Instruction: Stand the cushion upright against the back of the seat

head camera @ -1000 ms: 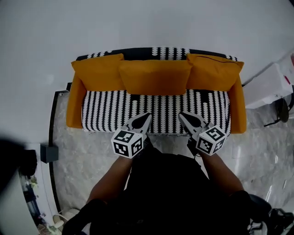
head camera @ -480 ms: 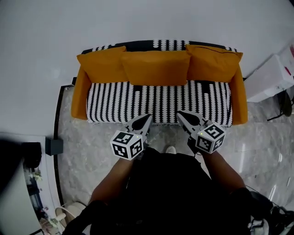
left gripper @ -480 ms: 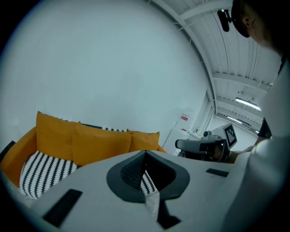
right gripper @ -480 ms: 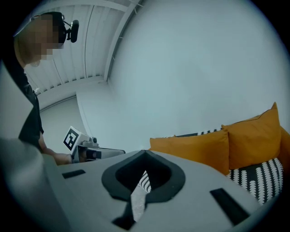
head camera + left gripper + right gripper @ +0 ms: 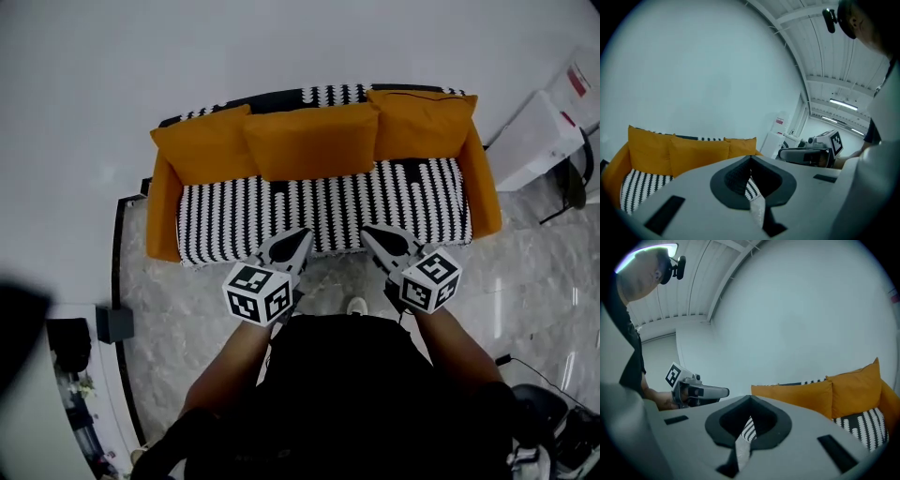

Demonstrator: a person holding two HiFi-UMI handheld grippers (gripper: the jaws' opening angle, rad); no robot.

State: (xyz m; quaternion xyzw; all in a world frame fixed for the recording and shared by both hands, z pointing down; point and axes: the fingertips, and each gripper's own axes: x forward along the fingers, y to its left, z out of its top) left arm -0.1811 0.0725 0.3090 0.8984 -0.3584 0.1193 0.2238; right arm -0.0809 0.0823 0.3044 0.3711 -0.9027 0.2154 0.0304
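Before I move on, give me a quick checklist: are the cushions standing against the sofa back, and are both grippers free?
1. Middle cushion upright against the backrest: ok.
2. Left cushion and right cushion upright in the corners: ok.
3. No cushion lying flat on the striped seat: ok.
4. Left gripper shut, nothing between its jaws: ok.
5. Right gripper shut and empty, off the sofa: ok.
6. Cushions settled firmly enough not to slump: cannot tell.
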